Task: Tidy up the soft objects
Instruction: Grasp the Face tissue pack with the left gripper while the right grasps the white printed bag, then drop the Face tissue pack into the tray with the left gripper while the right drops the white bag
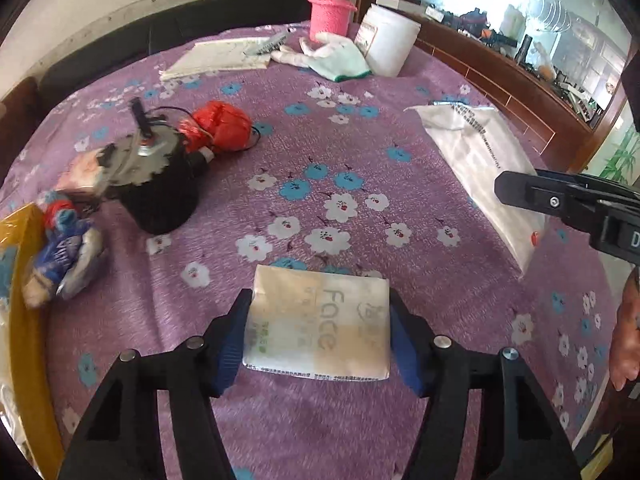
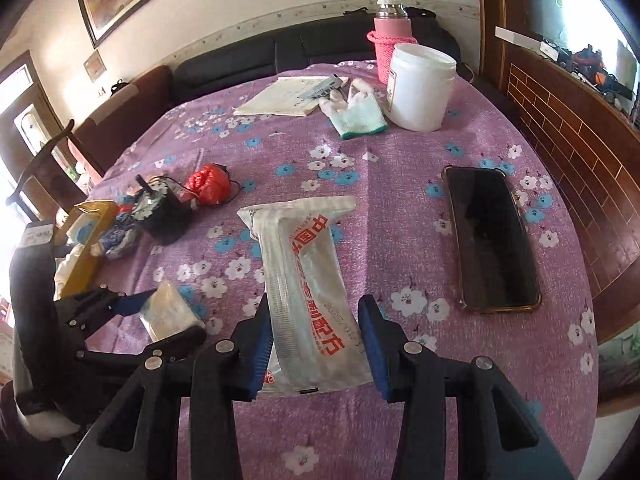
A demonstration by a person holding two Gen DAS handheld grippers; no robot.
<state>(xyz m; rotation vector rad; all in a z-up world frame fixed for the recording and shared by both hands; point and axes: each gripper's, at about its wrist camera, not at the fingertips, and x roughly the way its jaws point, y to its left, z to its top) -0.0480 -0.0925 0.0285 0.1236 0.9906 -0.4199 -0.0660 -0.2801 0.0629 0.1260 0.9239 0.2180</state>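
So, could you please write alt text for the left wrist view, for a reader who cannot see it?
The left gripper straddles a pale tissue pack on a purple floral tablecloth, its blue pads at the pack's two sides. Beyond lie a red bag, a white glove and a pink bottle; the right gripper enters at right.
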